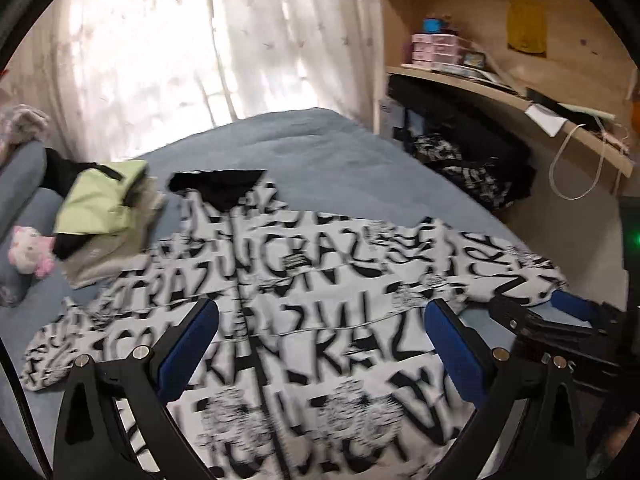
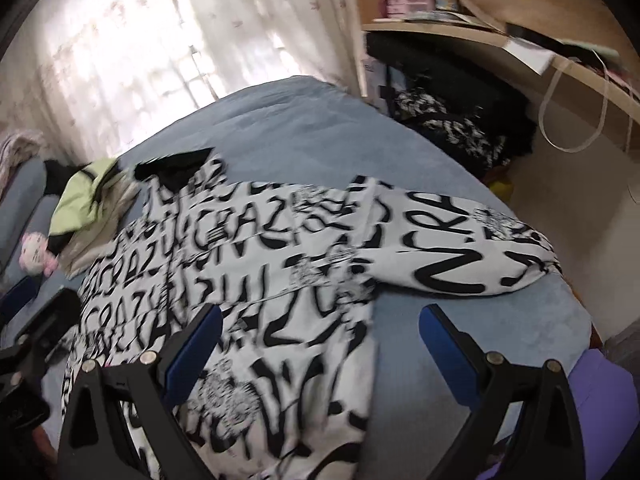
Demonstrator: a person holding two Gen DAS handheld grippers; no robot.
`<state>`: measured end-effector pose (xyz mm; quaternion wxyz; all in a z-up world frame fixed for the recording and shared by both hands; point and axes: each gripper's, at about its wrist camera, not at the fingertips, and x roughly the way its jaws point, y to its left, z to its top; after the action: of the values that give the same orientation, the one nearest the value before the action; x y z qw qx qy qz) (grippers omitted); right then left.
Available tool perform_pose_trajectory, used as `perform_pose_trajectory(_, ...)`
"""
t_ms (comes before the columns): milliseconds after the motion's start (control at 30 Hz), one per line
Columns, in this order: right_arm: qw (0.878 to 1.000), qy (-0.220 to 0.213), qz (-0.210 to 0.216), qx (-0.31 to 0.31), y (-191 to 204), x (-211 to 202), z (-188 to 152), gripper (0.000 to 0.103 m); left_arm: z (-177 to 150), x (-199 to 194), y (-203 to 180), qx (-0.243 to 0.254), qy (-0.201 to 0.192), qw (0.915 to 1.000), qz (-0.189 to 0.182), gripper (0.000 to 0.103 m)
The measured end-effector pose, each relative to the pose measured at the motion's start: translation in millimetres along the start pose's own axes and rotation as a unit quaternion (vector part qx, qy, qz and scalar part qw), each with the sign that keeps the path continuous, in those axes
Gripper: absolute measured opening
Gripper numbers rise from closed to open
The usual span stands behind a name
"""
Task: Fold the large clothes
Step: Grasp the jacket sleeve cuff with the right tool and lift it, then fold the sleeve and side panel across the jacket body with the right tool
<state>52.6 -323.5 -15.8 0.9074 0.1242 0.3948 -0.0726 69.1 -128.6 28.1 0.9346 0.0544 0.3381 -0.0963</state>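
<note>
With your left gripper point(image 1: 320, 344) and right gripper point(image 2: 320, 344) both spread wide and empty above the printed jacket point(image 1: 304, 300) lying flat on the blue bed point(image 1: 304, 148), pinch the right sleeve point(image 2: 460, 240) cuff first and fold it squarely inward.

Black-lettered white shirt point(image 1: 304, 288) lies spread flat on bed.

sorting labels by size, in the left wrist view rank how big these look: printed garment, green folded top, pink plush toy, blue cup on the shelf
1. printed garment, nearest the camera
2. green folded top
3. pink plush toy
4. blue cup, far off, so its real size against the toy is unsure
</note>
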Motion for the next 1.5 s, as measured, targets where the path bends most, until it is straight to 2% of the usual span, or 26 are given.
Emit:
perform_pose_trajectory(233, 0.993, 0.021, 0.0, 0.116, -73.6, 30.7, 16.1, 0.099, 16.3, 61.8, -20.1, -0.005, 0.077, 0.9968, -0.024, 0.102)
perform_pose_trajectory(400, 0.98, 0.029, -0.024, 0.197, -127.5, 52.5, 16.6, 0.099, 23.0, 95.5, -39.7, 0.073, 0.082, 0.9939, -0.005, 0.092)
perform_pose_trajectory(567, 0.96, 0.053, -0.014, 0.275, -169.5, 78.9, 3.2, 0.099, 32.6, 116.3, -51.5, 0.103, 0.082, 0.9912, -0.008, 0.082)
perform_pose_trajectory(633, 0.954, 0.062, -0.018, 0.294, -178.1, 90.1, -2.9, 0.099, 35.4, 125.9, -56.8, 0.098, 0.08, 0.9917, -0.018, 0.075)
perform_pose_trajectory(700, 0.946, 0.077, -0.015, 0.315, -185.6, 105.4, -10.1, 0.099, 35.8, 137.5, -59.8, 0.078, 0.089, 0.9924, -0.031, 0.061)
perform_pose_trajectory(767, 0.94, 0.083, -0.01, 0.331, -188.7, 118.1, -14.1, 0.099, 33.1, 150.2, -62.3, 0.054, 0.104, 0.9922, -0.042, 0.056)
perform_pose_trajectory(867, 0.937, 0.083, -0.019, 0.339, -190.4, 132.2, -15.9, 0.099, 25.8, 164.8, -65.2, 0.032, 0.112, 0.992, -0.049, 0.056)
perform_pose_trajectory(1067, 0.94, 0.067, -0.05, 0.332, -189.1, 147.5, -3.6, 0.099, 11.5, 187.9, -58.7, -0.008, 0.133, 0.9893, -0.059, 0.056)
perform_pose_trajectory(1133, 0.938, 0.055, -0.061, 0.338, -192.1, 146.7, -0.9, 0.089, 8.7, 190.2, -53.3, -0.009, 0.133, 0.9897, -0.053, 0.056)
perform_pose_trajectory(1167, 0.936, 0.049, -0.063, 0.343, -195.0, 146.5, -0.1, 0.079, 6.8, 190.5, -49.1, -0.008, 0.132, 0.9899, -0.052, 0.056)
perform_pose_trajectory(1200, 0.934, 0.043, -0.06, 0.349, -198.9, 146.6, 1.0, 0.061, 6.0, 190.7, -44.9, -0.006, 0.131, 0.9899, -0.053, 0.054)
perform_pose_trajectory(1233, 0.933, 0.04, -0.055, 0.354, -202.7, 147.1, 2.8, 0.05, 5.1, 189.9, -39.5, -0.004, 0.13, 0.99, -0.054, 0.054)
perform_pose_trajectory(1267, 0.932, 0.037, -0.047, 0.358, -206.0, 146.9, 4.5, 0.03, 4.2, 188.5, -33.8, 0.0, 0.13, 0.9901, -0.054, 0.054)
perform_pose_trajectory(1300, 0.931, 0.026, -0.041, 0.361, -208.3, 142.9, 7.3, 0.015, 3.7, 187.1, -27.7, 0.005, 0.132, 0.9901, -0.049, 0.054)
perform_pose_trajectory(1333, 0.934, 0.012, -0.041, 0.356, -206.6, 136.8, 11.0, 0.011, 3.8, 186.2, -22.1, 0.005, 0.133, 0.99, -0.048, 0.054)
perform_pose_trajectory(1433, 0.956, -0.052, -0.061, 0.282, -175.4, 103.5, 35.5, 0.009, 4.1, 178.2, 3.4, -0.007, 0.135, 0.9894, -0.053, 0.054)
perform_pose_trajectory(1500, 0.972, -0.093, -0.059, 0.205, -134.5, 79.9, 54.6, 0.008, 3.8, 172.7, 17.9, -0.014, 0.132, 0.9899, -0.049, 0.054)
